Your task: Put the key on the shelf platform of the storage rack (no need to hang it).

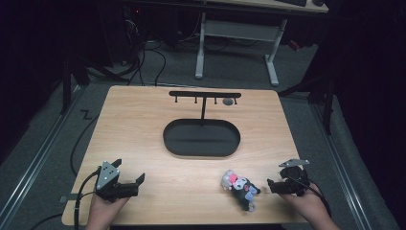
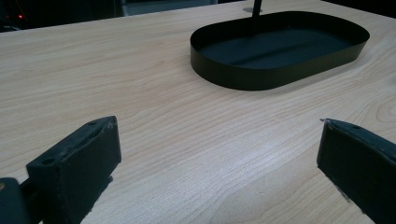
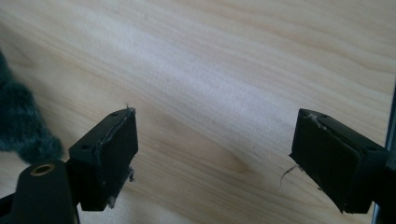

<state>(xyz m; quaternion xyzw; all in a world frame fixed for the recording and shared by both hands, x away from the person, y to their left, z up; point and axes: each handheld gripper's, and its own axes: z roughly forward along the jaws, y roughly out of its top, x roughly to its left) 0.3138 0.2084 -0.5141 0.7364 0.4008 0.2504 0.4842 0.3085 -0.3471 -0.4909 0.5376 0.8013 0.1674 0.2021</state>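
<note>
— Two grippers, one at each near corner of the desk (image 1: 143, 120). How do they stand?

— The left gripper (image 1: 128, 179) sits low at the near left, held in the left hand (image 1: 106, 207), with its jaws spread wide and nothing but bare wood between them. In the left gripper view (image 2: 217, 149) they frame the grain, with the tray ahead.

— And the other one?

— The right gripper (image 1: 272, 184), in the right hand (image 1: 306, 203), points left toward a plush toy (image 1: 240, 188). Its jaws are wide too; in the right gripper view (image 3: 215, 154) they hold nothing, and a dark fuzzy edge of the toy (image 3: 21, 126) shows just beside the left jaw.

— Where does the toy lie?

— On the near right of the desk, just left of the right gripper. It lies flat, its long axis on a diagonal: the pink-and-white end points up-left toward the tray, the dark end down-right toward the near edge.

— The tray?

— A black oval tray (image 1: 201, 151) at the middle — long axis left to right — with a thin post rising to a hook bar (image 1: 205, 94) at its far side.
</note>
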